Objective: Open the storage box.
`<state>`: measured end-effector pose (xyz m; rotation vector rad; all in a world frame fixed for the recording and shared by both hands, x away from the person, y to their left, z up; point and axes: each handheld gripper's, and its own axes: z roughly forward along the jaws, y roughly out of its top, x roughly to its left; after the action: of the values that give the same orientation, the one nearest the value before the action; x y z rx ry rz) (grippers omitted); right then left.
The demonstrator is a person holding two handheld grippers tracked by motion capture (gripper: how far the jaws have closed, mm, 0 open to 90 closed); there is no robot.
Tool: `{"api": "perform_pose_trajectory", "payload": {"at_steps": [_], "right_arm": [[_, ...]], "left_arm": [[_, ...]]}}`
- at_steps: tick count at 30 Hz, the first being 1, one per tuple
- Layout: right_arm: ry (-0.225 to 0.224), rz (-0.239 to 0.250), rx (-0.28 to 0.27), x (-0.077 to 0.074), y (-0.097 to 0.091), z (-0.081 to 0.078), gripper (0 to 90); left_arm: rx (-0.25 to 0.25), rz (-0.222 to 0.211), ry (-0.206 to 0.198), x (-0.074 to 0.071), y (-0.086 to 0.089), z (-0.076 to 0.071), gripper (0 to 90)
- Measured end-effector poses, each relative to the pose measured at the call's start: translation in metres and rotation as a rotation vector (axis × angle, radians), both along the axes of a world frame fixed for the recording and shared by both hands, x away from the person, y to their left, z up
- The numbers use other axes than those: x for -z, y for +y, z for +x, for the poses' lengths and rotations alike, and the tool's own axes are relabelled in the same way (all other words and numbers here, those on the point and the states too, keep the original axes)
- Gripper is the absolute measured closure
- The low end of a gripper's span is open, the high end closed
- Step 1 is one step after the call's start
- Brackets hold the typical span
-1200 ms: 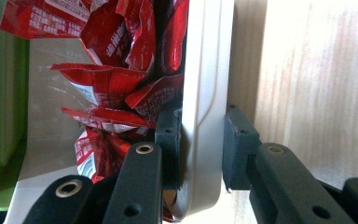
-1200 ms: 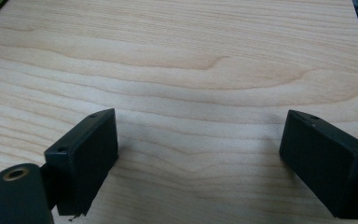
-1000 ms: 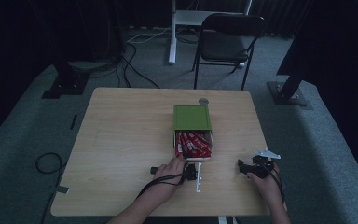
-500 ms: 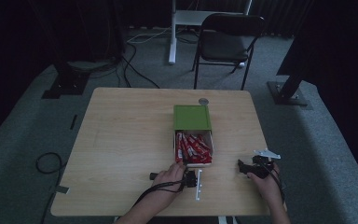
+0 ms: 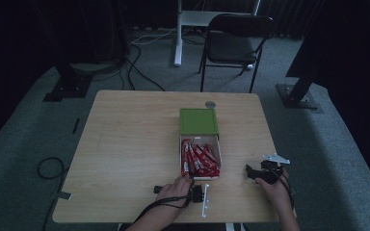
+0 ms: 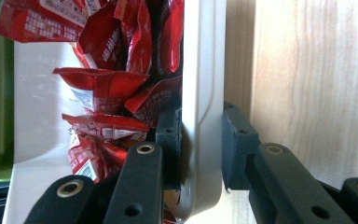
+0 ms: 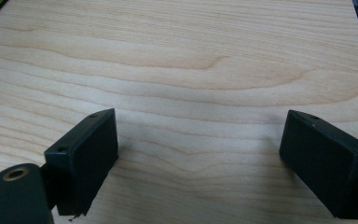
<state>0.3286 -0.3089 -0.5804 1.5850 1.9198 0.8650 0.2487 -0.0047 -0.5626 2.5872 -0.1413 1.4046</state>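
Near the surface's [image 5: 125, 144] front edge, the left tongs [image 6: 200, 140] clamp the white tray's [image 6: 203, 70] wall to drag the red-packet drawer from its green sleeve [image 5: 198, 121], while the right tongs [image 7: 198, 154] rest wide, empty.

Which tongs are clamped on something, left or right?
The left tongs: their pads pinch the white tray wall beside the red packets. The right tongs stand wide open over the bare table.
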Motion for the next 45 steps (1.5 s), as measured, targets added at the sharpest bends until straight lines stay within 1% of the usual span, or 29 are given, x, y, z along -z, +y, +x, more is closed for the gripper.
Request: {"api": "perform_pose_trajectory", "payload": {"at_steps": [4, 5, 7, 17, 18, 22, 25, 26, 27, 28, 31, 32, 33, 34, 37, 38, 40, 41, 42, 43, 44, 45], "right_arm": [[0.000, 0.000, 0.000, 0.000, 0.000, 0.000, 10.7], [0.000, 0.000, 0.000, 0.000, 0.000, 0.000, 10.7], [0.000, 0.000, 0.000, 0.000, 0.000, 0.000, 10.7], [0.000, 0.000, 0.000, 0.000, 0.000, 0.000, 10.6], [0.000, 0.000, 0.000, 0.000, 0.000, 0.000, 10.7], [-0.001, 0.000, 0.000, 0.000, 0.000, 0.000, 10.7], [0.000, 0.000, 0.000, 0.000, 0.000, 0.000, 10.7], [0.000, 0.000, 0.000, 0.000, 0.000, 0.000, 10.7], [0.000, 0.000, 0.000, 0.000, 0.000, 0.000, 10.7], [0.000, 0.000, 0.000, 0.000, 0.000, 0.000, 10.7], [0.000, 0.000, 0.000, 0.000, 0.000, 0.000, 10.7], [0.000, 0.001, 0.000, 0.000, 0.000, 0.000, 10.7], [0.000, 0.001, 0.000, 0.000, 0.000, 0.000, 10.7], [0.000, 0.000, 0.000, 0.000, 0.000, 0.000, 10.7], [0.000, 0.000, 0.000, 0.000, 0.000, 0.000, 10.7], [0.000, 0.001, 0.000, 0.000, 0.000, 0.000, 10.7], [0.000, 0.000, 0.000, 0.000, 0.000, 0.000, 10.7], [0.000, 0.000, 0.000, 0.000, 0.000, 0.000, 10.7], [0.000, 0.001, 0.000, 0.000, 0.000, 0.000, 10.7], [0.000, 0.001, 0.000, 0.000, 0.000, 0.000, 10.7], [0.000, 0.001, 0.000, 0.000, 0.000, 0.000, 10.7], [0.000, 0.000, 0.000, 0.000, 0.000, 0.000, 10.7]], "left_arm": [[-0.003, 0.000, -0.001, 0.000, 0.000, -0.003, 73.7], [-0.004, 0.009, -0.003, 0.000, 0.000, -0.003, 73.7], [-0.005, 0.002, 0.000, 0.000, 0.000, -0.005, 73.7], [-0.004, 0.017, 0.008, -0.002, 0.000, -0.009, 73.6], [-0.006, 0.009, 0.013, -0.001, 0.000, -0.010, 73.6], [-0.008, 0.013, 0.015, -0.002, 0.000, -0.010, 73.1], [-0.008, 0.003, 0.021, -0.003, 0.001, -0.010, 72.6], [-0.011, -0.007, 0.033, -0.004, 0.001, -0.010, 71.8], [-0.011, -0.007, 0.033, -0.004, 0.001, -0.010, 70.7], [-0.013, -0.013, 0.042, -0.007, 0.001, -0.011, 70.0], [-0.011, -0.026, 0.044, -0.008, 0.001, -0.012, 69.7], [-0.012, -0.030, 0.051, -0.011, 0.002, -0.014, 69.2], [-0.012, -0.030, 0.051, -0.011, 0.002, -0.014, 67.3], [-0.011, -0.047, 0.067, -0.014, 0.003, -0.016, 67.3], [-0.006, -0.050, 0.072, -0.018, 0.003, -0.018, 66.8], [-0.001, -0.067, 0.089, -0.022, 0.005, -0.021, 66.8], [0.001, -0.088, 0.110, -0.026, 0.006, -0.023, 66.8], [0.001, -0.088, 0.110, -0.026, 0.006, -0.023, 66.8], [0.010, -0.110, 0.121, -0.032, 0.008, -0.025, 66.8], [0.010, -0.110, 0.121, -0.032, 0.008, -0.025, 66.8], [0.012, -0.125, 0.133, -0.035, 0.009, -0.025, 66.8], [0.019, -0.155, 0.141, -0.040, 0.011, -0.026, 66.8]]}}
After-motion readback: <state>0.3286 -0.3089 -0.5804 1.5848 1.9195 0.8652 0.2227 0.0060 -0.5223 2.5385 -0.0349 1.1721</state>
